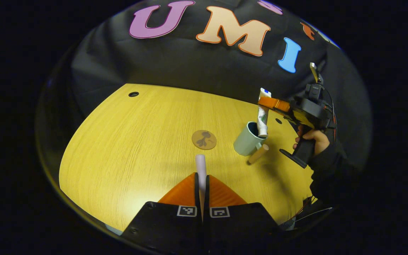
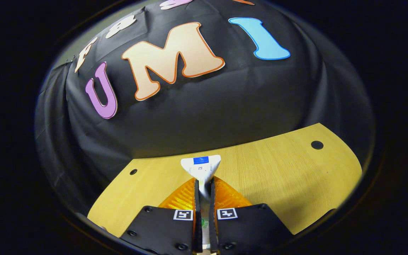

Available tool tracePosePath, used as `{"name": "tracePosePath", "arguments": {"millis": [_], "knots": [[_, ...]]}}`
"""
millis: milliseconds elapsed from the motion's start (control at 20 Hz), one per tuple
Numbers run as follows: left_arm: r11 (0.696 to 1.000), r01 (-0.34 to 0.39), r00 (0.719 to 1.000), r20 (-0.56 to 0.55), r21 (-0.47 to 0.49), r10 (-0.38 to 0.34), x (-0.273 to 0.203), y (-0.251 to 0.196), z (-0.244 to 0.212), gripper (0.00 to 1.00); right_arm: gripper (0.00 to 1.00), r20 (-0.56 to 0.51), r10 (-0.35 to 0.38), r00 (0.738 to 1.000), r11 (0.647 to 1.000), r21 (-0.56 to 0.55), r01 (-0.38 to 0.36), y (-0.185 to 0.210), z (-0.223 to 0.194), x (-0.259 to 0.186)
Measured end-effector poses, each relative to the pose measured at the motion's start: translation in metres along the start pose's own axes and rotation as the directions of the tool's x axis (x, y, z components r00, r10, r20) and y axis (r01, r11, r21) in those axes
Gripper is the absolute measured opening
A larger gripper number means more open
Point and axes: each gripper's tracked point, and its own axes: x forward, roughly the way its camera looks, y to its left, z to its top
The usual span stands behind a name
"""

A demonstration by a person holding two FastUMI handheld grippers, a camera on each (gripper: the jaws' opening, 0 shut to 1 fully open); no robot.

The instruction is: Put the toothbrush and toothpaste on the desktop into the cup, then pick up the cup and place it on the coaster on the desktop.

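Clamped in left gripper (image 1: 202,184): slim pale toothbrush handle (image 1: 200,166), light, stiff. Right gripper (image 1: 273,103) pinching soft white toothpaste tube (image 1: 262,117), seemingly entering pale-green cup (image 1: 248,140); round brown coaster (image 1: 204,139) nearby.

A: What sort of place is this?

B: A staged recording booth, not a lived-in room. Ahead of the left gripper (image 1: 202,184) lies a yellow wood-grain desktop (image 1: 126,148) with round cable holes, like an office desk.

A: What closes it in?

B: A black cloth wall (image 1: 190,67), wrinkled, hangs straight behind the desk's far edge.

A: Anything homely?

B: Bathroom things set out as props: a pale cup (image 1: 248,140) ahead and to the right, and a round coaster (image 1: 204,139) straight ahead.
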Motion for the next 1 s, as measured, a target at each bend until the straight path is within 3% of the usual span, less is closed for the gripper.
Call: {"name": "tracePosePath", "arguments": {"millis": [150,350,450,600,650,1000], "knots": [[1.0,0.002,1.0,0.002,0.005,-0.002,-0.002,0.003,0.003,0.0,0.1,0.043,-0.019,0.999,0.997,-0.075,0.023,-0.001,0.0,0.005],[1.0,0.019,1.0,0.011,0.02,-0.02,0.004,-0.002,0.017,0.0,0.25,0.01,-0.02,1.0,0.991,-0.132,0.021,0.005,-0.022,-0.005],[0.999,0.045,0.999,0.02,0.024,-0.045,0.009,-0.011,0.027,0.0,0.41,-0.011,-0.01,1.0,0.993,-0.121,0.009,0.004,-0.03,-0.02],[0.995,0.082,0.996,0.036,0.051,-0.084,0.02,-0.027,0.043,0.0,0.92,-0.003,-0.013,1.0,0.996,-0.094,0.013,-0.005,-0.031,-0.05],[0.994,0.095,0.994,0.046,0.059,-0.098,0.023,-0.033,0.051,0.0,0.98,-0.003,-0.016,1.0,0.996,-0.083,0.015,-0.009,-0.029,-0.064],[0.976,0.203,0.968,0.135,0.078,-0.213,0.064,-0.082,0.112,0.0,0.97,-0.008,-0.113,0.994,0.994,-0.003,0.113,-0.07,-0.041,-0.148]]}}
